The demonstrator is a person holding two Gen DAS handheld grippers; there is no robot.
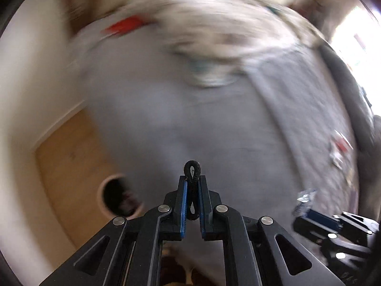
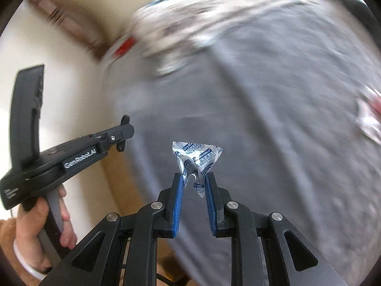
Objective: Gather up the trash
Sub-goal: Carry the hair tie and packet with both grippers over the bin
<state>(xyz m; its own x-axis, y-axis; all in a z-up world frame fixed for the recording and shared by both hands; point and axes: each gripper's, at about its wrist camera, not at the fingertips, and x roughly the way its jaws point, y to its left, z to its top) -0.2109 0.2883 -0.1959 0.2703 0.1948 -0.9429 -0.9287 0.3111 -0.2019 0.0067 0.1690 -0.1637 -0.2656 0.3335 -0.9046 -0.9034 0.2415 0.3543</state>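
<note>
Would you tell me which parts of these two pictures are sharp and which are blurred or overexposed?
Left wrist view: left gripper and its black loop sharp; grey bed cover motion-smeared; window blown out. Right wrist view: right gripper and desiccant packet crisp, print legible; background streaked.

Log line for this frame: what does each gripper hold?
left gripper: shut on black loop | right gripper: shut on desiccant packet | bin: on floor | views motion-blurred

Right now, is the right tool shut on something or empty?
Shut on a desiccant packet: the right tool pinches its crumpled lower end between the blue pads.
</note>
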